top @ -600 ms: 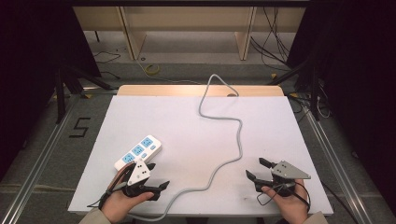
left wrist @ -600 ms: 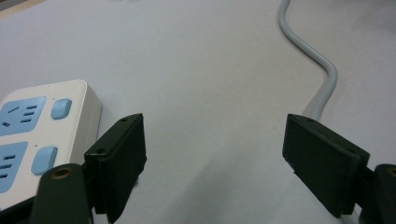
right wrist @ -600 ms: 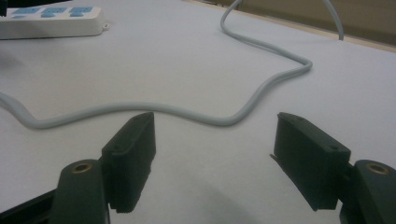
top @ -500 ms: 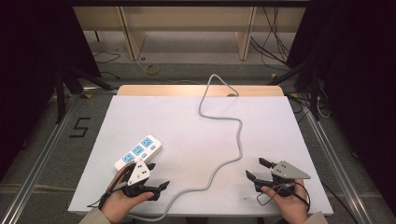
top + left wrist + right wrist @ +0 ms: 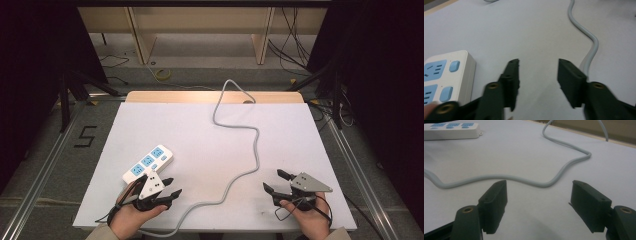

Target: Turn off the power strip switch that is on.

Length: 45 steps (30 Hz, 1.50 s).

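Note:
A white power strip (image 5: 148, 162) with blue sockets lies on the white table (image 5: 190, 125), near its front left corner. Its grey cable (image 5: 256, 145) snakes from the front edge across the middle and off the far edge. My left gripper (image 5: 172, 186) rests just in front of the strip, open with nothing between its fingers. In the left gripper view, the left gripper (image 5: 538, 62) has the strip (image 5: 446, 75) at its left and the cable (image 5: 594, 45) at its right. My right gripper (image 5: 273, 180) sits open at the front right; the right gripper (image 5: 539, 183) faces the cable (image 5: 564, 167) and the distant strip (image 5: 451, 130).
A wooden strip (image 5: 175, 96) edges the table's far side. Beyond it stand wooden shelf legs (image 5: 140, 40) and loose floor cables (image 5: 295, 40). A "5" mark (image 5: 86, 136) is on the floor at left. Dark stands flank both sides.

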Tool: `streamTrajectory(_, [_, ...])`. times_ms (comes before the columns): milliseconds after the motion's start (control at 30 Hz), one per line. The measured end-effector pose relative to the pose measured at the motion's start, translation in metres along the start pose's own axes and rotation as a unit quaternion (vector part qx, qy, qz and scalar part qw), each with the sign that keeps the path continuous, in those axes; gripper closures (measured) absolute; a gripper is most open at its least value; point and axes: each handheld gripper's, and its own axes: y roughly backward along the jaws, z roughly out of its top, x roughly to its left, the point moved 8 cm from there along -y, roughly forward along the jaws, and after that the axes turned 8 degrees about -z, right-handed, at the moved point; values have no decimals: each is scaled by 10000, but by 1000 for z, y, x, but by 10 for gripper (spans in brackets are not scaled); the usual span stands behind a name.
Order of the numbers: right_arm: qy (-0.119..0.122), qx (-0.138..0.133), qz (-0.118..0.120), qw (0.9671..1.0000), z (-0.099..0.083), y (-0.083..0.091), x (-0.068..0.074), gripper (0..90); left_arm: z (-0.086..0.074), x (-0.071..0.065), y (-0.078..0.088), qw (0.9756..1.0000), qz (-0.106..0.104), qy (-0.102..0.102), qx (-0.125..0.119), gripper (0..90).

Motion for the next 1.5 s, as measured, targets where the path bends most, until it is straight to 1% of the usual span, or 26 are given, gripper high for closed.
streamTrajectory(33, [1,9,4,10000,0,0,0,304,1,-1,0,10000,-15,-64,47,740])
streamTrajectory(133, [0,5,4,10000,0,0,0,304,3,-1,1,10000,17,-78,55,890])
streamTrajectory(200, [1,3,7,10000,0,0,0,304,4,-2,2,10000,-36,-36,64,895])
streamTrajectory(333, [2,3,4,10000,0,0,0,304,6,-3,2,9999,-83,-22,108,895])
streamTrajectory(533, [-5,9,-5,10000,0,-1,0,304,9,2,3,9999,23,-26,108,895])
streamTrajectory(633, [-5,4,-8,10000,0,-1,0,304,9,2,4,9999,48,24,108,895])
streamTrajectory(767, [-4,-8,-10,10000,0,-1,0,304,8,7,7,9998,124,103,112,895])
streamTrajectory(867, [-16,-11,-2,10000,0,-1,0,304,8,12,10,9997,199,152,53,895])
streamTrajectory(933, [-12,-7,7,10000,0,-1,0,304,7,14,12,9996,227,165,74,895])
streamTrajectory(967, [-13,-12,10,10000,0,-1,0,304,6,15,12,9995,249,203,51,895])
streamTrajectory(1100, [-13,-10,0,10000,0,-1,0,304,5,18,14,9993,275,218,85,895])
streamTrajectory(1133, [-15,-9,-1,10000,0,-1,0,304,6,19,15,9992,287,254,65,894])
streamTrajectory(1500, [-14,-5,5,10000,0,-1,-1,304,4,28,21,9985,364,391,76,894])
